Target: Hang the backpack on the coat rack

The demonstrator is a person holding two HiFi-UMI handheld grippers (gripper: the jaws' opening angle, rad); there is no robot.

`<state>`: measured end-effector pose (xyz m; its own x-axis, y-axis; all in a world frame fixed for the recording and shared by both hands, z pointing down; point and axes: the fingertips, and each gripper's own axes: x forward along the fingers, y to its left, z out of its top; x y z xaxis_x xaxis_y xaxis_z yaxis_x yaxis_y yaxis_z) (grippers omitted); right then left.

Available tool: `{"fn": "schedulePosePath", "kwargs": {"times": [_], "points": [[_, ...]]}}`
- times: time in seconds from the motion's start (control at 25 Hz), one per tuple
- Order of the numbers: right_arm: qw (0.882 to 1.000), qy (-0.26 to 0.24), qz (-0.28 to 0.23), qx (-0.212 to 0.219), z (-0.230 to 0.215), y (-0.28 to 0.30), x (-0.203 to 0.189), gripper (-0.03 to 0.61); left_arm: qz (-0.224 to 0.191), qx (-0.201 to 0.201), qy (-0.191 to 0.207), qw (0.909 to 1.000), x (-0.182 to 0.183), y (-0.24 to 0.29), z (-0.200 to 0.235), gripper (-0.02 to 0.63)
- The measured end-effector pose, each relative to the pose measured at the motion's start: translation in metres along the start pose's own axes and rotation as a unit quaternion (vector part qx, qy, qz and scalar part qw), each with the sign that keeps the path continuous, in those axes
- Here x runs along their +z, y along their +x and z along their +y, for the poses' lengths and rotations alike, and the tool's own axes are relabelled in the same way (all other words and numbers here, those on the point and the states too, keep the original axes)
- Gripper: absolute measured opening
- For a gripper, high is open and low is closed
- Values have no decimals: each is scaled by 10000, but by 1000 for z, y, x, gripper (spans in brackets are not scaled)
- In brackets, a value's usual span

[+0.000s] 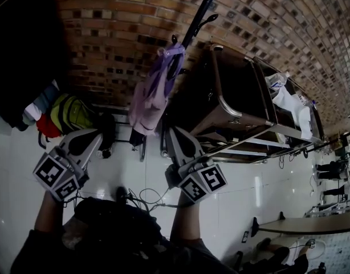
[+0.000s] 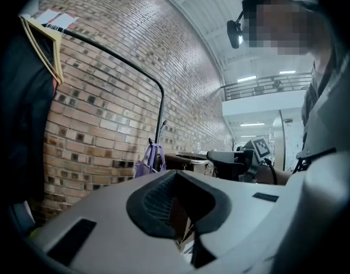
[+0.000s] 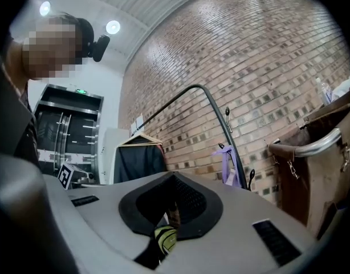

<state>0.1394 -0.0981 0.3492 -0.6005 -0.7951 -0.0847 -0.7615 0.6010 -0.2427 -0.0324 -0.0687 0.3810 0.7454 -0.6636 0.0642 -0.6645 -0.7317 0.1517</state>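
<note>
A lavender backpack (image 1: 154, 93) hangs by its top loop from a hook on the black coat rack pole (image 1: 199, 13), in front of the brick wall. Both grippers are pulled back from it over the white floor and touch nothing. My left gripper (image 1: 97, 133) is lower left of the backpack, jaws together and empty. My right gripper (image 1: 170, 131) sits just below the backpack's bottom edge, also shut and empty. The left gripper view shows the backpack (image 2: 150, 160) small and far beyond the closed jaws; in the right gripper view the backpack (image 3: 229, 164) hangs beside the pole.
Dark clothes (image 1: 21, 50) on a garment rail fill the left, with a green-yellow bag (image 1: 69, 113) below them. A brown cart with a metal rail (image 1: 223, 93) stands right of the rack. Cables (image 1: 146, 198) trail on the floor.
</note>
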Motion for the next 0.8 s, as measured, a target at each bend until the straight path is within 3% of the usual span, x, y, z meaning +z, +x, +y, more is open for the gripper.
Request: {"fn": "schedulePosePath", "kwargs": {"times": [0.36,0.8], "points": [[9994,-133,239,206,115,-2,-27,3,-34,215,-96,9997,-4,-118,-6,40],[9988,-120,470,26,225,-59,-51,3,-75,156,-171,9997,-8,-234,-47,40]]}}
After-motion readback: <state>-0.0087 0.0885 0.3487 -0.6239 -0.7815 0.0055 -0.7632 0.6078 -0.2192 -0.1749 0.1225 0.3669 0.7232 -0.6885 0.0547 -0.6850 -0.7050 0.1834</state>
